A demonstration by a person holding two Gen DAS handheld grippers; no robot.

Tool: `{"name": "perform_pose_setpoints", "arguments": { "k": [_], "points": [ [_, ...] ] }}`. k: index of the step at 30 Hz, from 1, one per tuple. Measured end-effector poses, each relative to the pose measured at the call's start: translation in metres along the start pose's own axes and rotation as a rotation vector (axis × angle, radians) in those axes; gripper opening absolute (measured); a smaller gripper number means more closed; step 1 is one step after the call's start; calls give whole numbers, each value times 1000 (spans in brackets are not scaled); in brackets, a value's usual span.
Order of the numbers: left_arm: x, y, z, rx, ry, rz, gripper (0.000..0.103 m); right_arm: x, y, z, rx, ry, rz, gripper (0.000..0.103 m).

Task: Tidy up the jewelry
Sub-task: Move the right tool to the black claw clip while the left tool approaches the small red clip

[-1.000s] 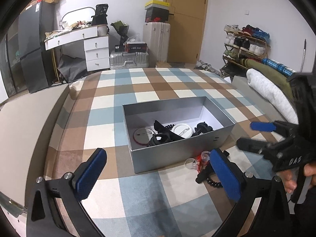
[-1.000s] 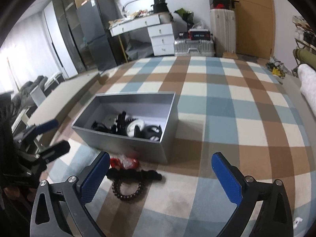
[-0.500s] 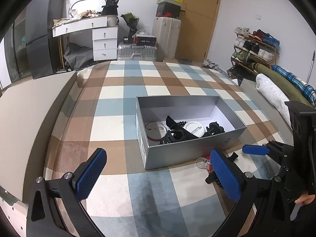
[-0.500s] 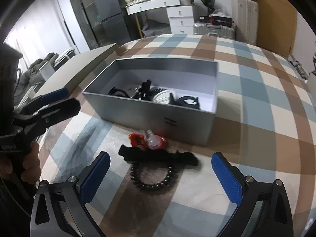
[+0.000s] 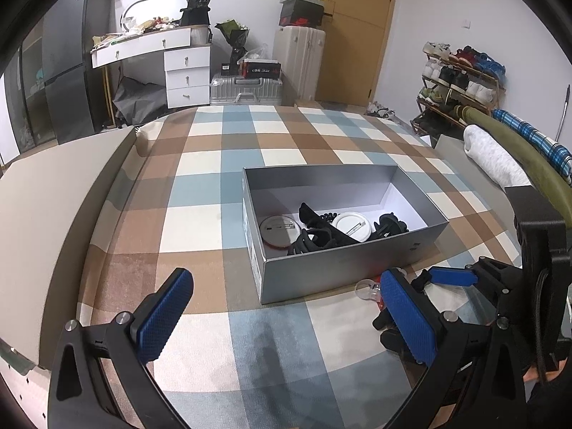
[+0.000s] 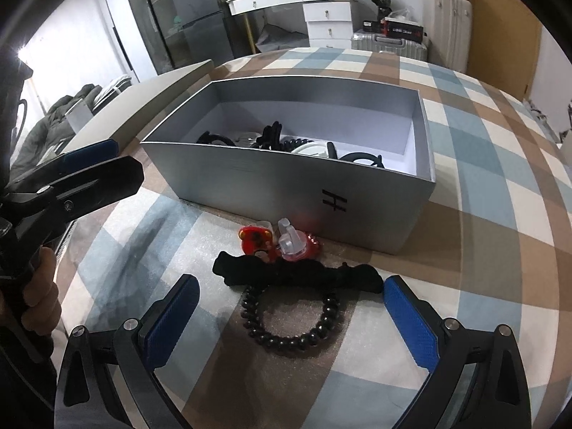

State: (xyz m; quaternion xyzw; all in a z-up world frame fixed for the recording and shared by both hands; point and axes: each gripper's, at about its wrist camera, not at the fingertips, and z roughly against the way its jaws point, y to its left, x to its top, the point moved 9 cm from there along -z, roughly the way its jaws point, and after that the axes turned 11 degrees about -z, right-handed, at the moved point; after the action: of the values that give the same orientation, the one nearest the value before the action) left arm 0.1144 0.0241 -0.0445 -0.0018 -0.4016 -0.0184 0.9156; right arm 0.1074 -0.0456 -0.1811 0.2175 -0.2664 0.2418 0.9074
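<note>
A grey open box [image 6: 286,175] [image 5: 343,257] sits on the checked cover and holds black hair clips [image 5: 314,236] and two round badges [image 5: 279,230]. In front of it lie a black bead bracelet [image 6: 289,325], a black fabric band [image 6: 296,273], a red charm [image 6: 255,239] and a clear pink piece [image 6: 293,246]. My right gripper [image 6: 289,325] is open, low over the bracelet, its fingers on either side of it. My left gripper [image 5: 282,318] is open over bare cover left of the box's front corner, holding nothing.
The checked cover [image 5: 221,186] spreads wide around the box. A folded white towel [image 5: 497,157] and rolled blankets lie at the right edge. A desk, suitcases and a shoe rack [image 5: 461,82] stand against the far walls. A hand [image 6: 39,296] holds the left gripper's handle.
The right gripper has moved forward and down toward the loose pieces, which now sit between its fingers. The left gripper has shifted left, so the box appears further right.
</note>
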Motion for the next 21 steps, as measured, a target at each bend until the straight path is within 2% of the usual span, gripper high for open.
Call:
{"name": "perform_pose_setpoints", "arguments": {
  "k": [10,17,19,21],
  "points": [
    [-1,0,-1,0,4,-3,102,2,-3,-1,-43,-22,-2,103],
    [-2,-1,-1,-2,6,-7,102,8,-4,9,-41,-60,20,94],
    [-3,-1,-1,-1,6,-10,102,11,-3,14,-47,-63,37,53],
    [-3,-3,-2,-2,7,-11,102,13,-2,21,-37,-78,40,51]
  ]
}}
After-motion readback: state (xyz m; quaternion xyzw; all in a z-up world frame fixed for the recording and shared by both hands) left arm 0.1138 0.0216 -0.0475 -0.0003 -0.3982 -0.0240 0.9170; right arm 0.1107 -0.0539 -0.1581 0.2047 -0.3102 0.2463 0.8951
